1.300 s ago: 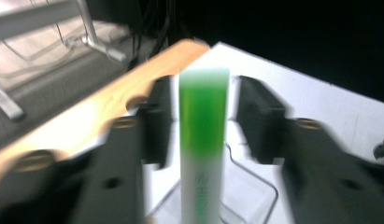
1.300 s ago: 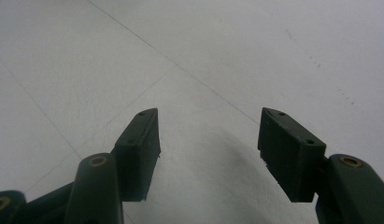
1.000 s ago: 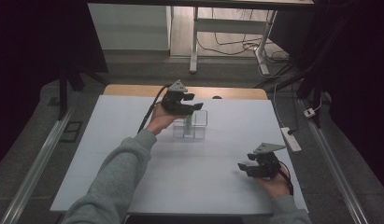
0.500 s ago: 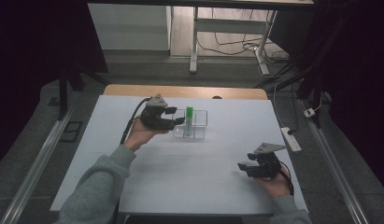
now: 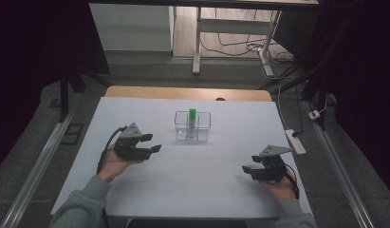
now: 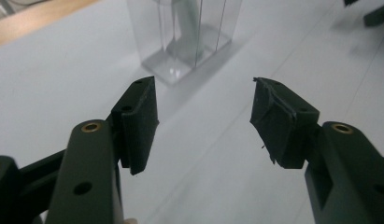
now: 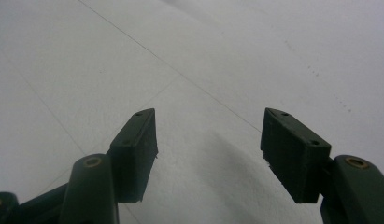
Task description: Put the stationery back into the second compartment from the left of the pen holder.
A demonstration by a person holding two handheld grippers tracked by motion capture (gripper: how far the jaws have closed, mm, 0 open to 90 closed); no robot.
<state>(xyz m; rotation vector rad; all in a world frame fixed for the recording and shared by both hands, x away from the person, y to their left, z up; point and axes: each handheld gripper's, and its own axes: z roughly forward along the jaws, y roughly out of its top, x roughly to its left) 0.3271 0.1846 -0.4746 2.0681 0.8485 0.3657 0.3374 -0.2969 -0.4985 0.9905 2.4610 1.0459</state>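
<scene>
While both hand-held grippers gape empty, the green tube (image 5: 192, 119) stands upright in its clear rack (image 5: 203, 133).

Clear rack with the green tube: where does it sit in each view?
High view: clear rack at table centre, green tube standing in it.
Left gripper view: rack top centre, beyond the open tool.
Right gripper view: bare table surface ahead, no rack.
Shared landmark: white table.

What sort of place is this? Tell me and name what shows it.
Likely a lab or workshop set up for recording. A white-covered table holds just a clear compartmented holder with a green tube; dark curtains flank it, and cables and a power strip lie on the floor.
</scene>
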